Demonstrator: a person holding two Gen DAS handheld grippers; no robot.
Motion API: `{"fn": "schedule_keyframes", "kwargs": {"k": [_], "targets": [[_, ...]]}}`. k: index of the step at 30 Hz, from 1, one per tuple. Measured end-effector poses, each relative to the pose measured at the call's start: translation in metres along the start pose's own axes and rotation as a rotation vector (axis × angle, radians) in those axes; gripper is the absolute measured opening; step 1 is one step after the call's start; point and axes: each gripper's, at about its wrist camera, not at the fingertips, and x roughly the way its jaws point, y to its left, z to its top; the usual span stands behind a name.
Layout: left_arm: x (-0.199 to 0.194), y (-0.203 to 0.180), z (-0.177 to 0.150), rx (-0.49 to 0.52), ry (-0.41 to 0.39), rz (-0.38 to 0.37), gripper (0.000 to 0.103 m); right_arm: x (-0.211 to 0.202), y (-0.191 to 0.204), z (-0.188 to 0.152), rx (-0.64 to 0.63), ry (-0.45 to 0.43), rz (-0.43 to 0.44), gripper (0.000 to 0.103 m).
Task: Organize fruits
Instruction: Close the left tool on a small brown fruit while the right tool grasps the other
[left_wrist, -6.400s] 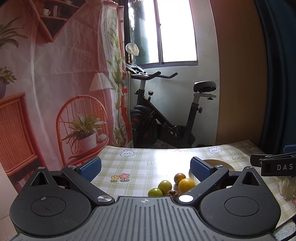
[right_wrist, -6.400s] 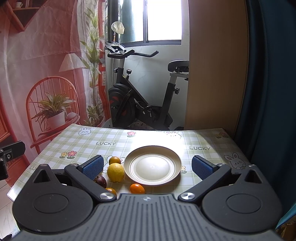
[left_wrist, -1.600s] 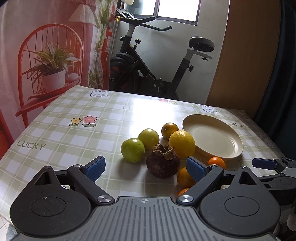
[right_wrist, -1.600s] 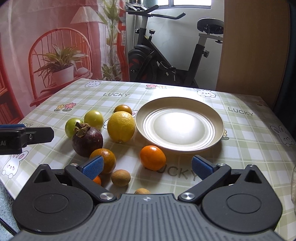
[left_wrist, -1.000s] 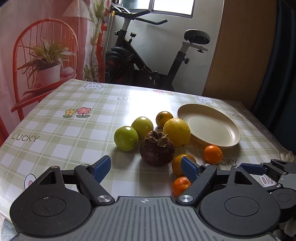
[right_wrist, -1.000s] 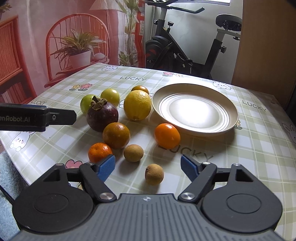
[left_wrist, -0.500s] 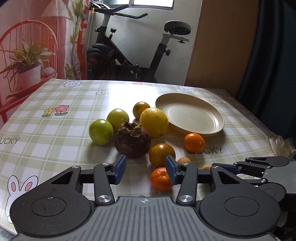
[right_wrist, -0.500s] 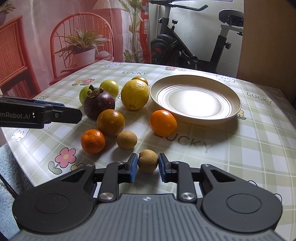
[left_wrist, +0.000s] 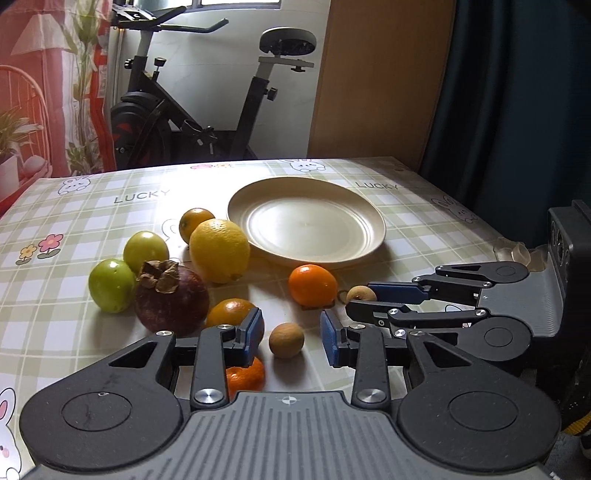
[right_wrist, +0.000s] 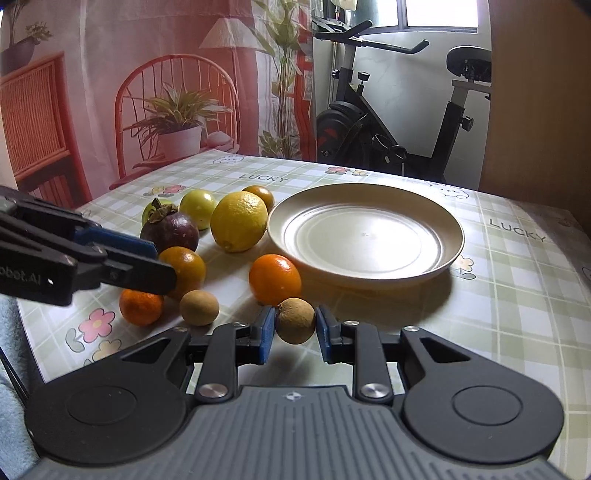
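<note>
Between right tool (right_wrist: 294, 328) pads: longan (right_wrist: 295, 320)

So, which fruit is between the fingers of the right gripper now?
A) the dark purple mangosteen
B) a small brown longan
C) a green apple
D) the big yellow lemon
B: in the right wrist view, the right gripper has its blue pads closed against both sides of a small brown longan.
</note>
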Motion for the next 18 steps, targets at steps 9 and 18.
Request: {"fn": "schedule_keyframes", "kwargs": {"k": [9, 18], "targets": [[0.025, -0.007, -0.001, 0.026, 0.062, 0.029, 0.037, -0.006, -0.011, -0.003, 0.073, -0.035, -0.002, 0.026], [0.034, -0.009, -0.004, 0.048, 0.094, 0.050, 0.037, -0.006, -0.018, -0.003, 0.107, -0.029, 0.025, 0.026]]}}
